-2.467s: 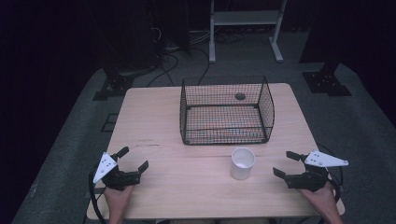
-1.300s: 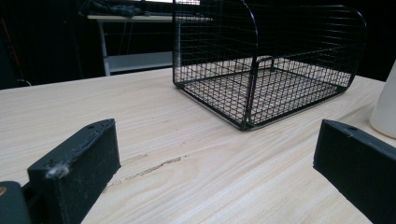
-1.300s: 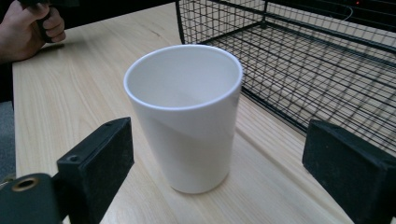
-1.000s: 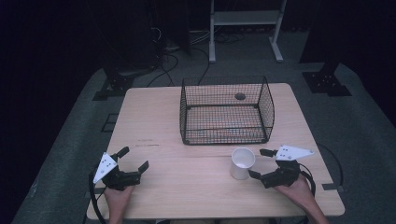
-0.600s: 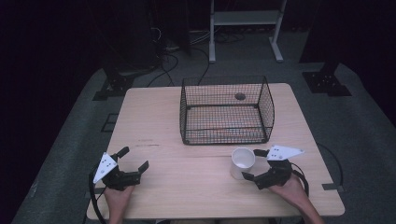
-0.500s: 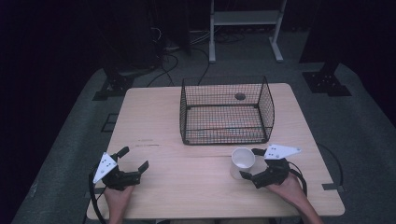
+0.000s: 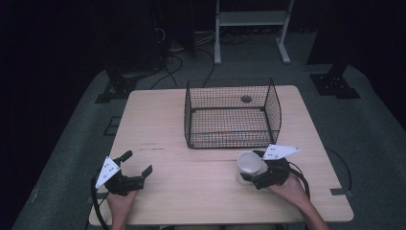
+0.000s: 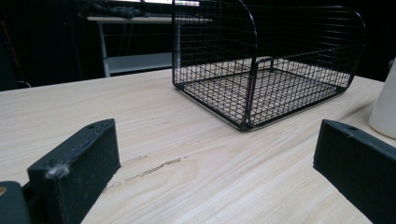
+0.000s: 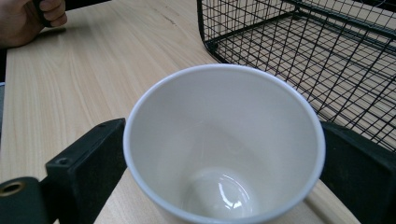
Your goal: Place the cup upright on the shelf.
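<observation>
A white cup [image 7: 250, 164] leans toward the person near the table's front right, just in front of a black wire basket [image 7: 229, 135]. My right gripper [image 7: 252, 169] is shut on the cup, one jaw pressed against each side. In the right gripper view I look down into the empty cup [image 9: 224, 116] held by the right gripper [image 9: 227, 145]. My left gripper [image 7: 138, 162] rests open at the front left, with bare wood showing in the wide gap of the left gripper [image 8: 217, 140]. The cup's side [image 8: 385, 107] shows at the right edge of that view.
The wire basket [image 8: 252, 88] stands open-topped at the middle back of the wooden table [image 7: 191, 191]. A small dark round mark lies on the table behind it. The basket's corner [image 9: 299, 46] is close to the cup. The person's left hand [image 9: 23, 18] is far off.
My right gripper has moved left from the table's right edge to the cup and shut on it, and the cup now tilts. The left gripper has stayed put.
</observation>
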The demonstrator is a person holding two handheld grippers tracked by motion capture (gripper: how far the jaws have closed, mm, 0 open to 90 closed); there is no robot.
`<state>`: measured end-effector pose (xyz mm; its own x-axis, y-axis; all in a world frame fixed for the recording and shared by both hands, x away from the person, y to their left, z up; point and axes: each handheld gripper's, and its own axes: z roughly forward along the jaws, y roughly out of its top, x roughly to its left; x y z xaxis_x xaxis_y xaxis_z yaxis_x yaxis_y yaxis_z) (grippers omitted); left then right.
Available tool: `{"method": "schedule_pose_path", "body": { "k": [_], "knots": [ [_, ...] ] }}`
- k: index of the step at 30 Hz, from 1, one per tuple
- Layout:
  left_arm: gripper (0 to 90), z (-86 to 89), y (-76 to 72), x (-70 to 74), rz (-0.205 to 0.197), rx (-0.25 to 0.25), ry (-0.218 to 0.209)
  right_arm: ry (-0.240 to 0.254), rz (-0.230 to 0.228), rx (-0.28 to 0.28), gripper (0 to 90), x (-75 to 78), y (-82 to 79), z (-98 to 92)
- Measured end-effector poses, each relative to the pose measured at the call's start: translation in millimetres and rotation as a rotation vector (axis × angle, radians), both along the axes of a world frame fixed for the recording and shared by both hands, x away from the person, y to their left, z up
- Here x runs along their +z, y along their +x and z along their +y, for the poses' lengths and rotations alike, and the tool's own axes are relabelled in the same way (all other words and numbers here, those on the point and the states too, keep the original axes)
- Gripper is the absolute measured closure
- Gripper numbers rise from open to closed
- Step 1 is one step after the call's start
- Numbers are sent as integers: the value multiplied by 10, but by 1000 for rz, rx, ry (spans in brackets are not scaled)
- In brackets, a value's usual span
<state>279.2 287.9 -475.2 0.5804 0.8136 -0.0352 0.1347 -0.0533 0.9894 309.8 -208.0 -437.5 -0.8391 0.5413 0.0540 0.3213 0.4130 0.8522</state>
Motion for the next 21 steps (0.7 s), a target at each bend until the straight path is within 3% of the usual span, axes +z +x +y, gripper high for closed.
{"method": "schedule_pose_path", "body": {
  "k": [5,12,21],
  "knots": [
    [0,-1,0,0,-1,0,1,-4,8,1,59,-2,15,-9],
    [0,0,0,1,-1,1,0,6,8,30,180,30,28,-8],
    [0,1,1,0,-2,0,0,17,20,33,191,71,70,-28]
  ]
}}
